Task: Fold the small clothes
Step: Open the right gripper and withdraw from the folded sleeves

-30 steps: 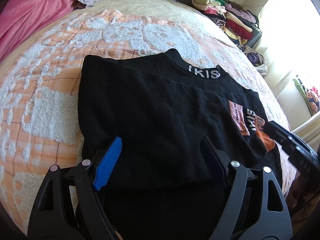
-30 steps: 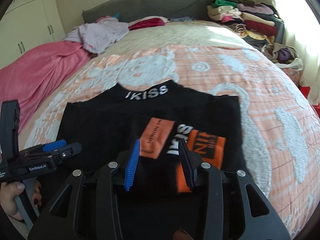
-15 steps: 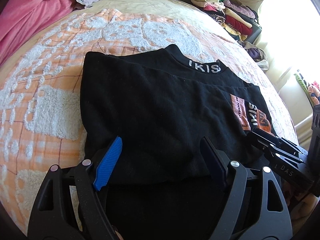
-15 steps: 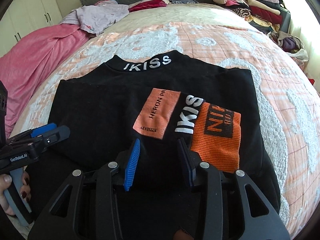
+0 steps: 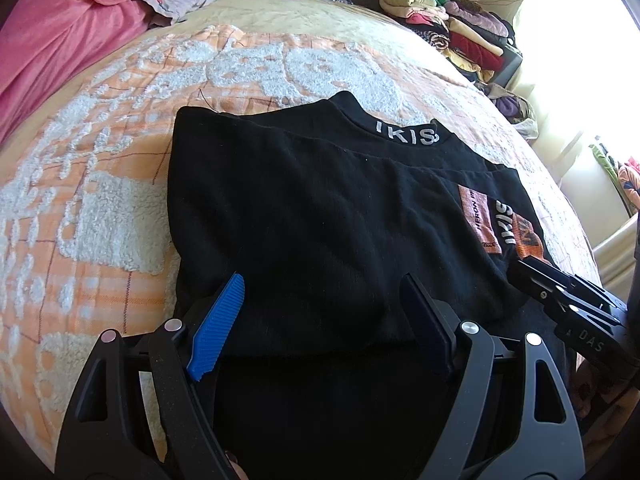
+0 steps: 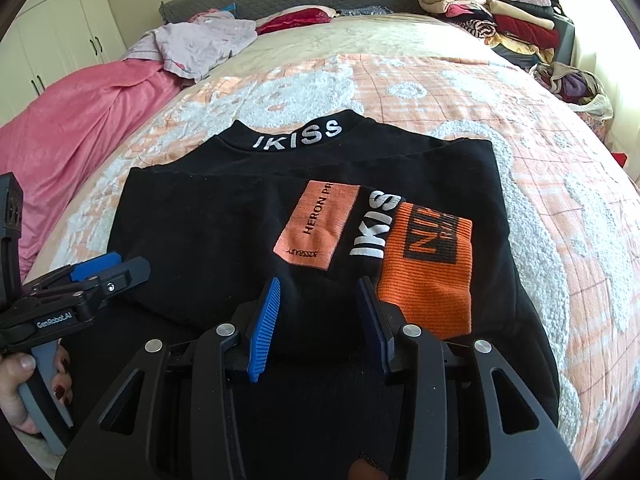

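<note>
A black top [image 5: 320, 200] with a white "IKISS" collar lies folded on the bed, its orange patch [image 6: 320, 232] and orange ribbed cuff [image 6: 428, 272] facing up. My left gripper [image 5: 322, 284] hovers wide open over the near left edge of the fold, pads clear of the cloth; the right wrist view shows it from the side [image 6: 108, 276]. My right gripper [image 6: 318, 286] hangs over the near edge beside the cuff. Its jaws are opening, with black fabric below and between the pads but not pinched. From the left wrist view it shows at the right [image 5: 532, 272].
The orange and white bedspread [image 6: 400, 88] surrounds the top. A pink blanket [image 6: 80, 96] and lilac clothes [image 6: 200, 40] lie at the far left. A stack of folded clothes [image 6: 500, 8] stands at the far right. A hand [image 6: 16, 380] grips the left handle.
The right gripper has come in from the right edge toward the top's near right side, and the top looks closer in its view. The left gripper has stayed put.
</note>
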A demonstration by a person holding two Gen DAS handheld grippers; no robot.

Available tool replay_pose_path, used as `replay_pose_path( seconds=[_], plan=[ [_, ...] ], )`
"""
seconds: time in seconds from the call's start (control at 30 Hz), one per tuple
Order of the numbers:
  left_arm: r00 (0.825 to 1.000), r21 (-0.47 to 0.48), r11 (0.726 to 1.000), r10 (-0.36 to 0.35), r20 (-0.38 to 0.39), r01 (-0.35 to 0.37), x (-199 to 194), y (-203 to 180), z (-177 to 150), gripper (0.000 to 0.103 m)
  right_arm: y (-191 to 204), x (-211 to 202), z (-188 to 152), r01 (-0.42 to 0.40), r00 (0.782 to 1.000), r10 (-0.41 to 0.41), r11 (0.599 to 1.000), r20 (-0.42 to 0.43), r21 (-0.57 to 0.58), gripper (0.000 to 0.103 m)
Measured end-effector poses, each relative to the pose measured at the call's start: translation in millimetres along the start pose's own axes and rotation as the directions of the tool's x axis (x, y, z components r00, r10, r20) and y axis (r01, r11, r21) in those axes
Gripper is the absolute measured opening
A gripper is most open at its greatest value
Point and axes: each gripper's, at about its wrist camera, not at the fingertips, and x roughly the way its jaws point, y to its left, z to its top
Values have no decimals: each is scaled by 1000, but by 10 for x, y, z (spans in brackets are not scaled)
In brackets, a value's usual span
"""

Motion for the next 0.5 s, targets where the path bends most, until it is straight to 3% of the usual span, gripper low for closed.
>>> replay_pose_path(
  seconds=[0.3, 0.4, 0.5],
  plan=[
    [1000, -24, 1000, -10, 28, 11, -160, 6, -14, 73, 8, -228, 19, -10, 999, 9, 1000, 54, 23, 55],
    [999, -23, 1000, -14, 41, 15, -243, -13, -15, 73, 16, -299, 15, -11, 997, 9, 1000, 71, 29, 64],
    [998, -17, 1000, -14, 55, 15, -316, -56, -19, 73, 24, -379, 6, -14, 996, 12, 999, 86, 32, 66]
  ],
)
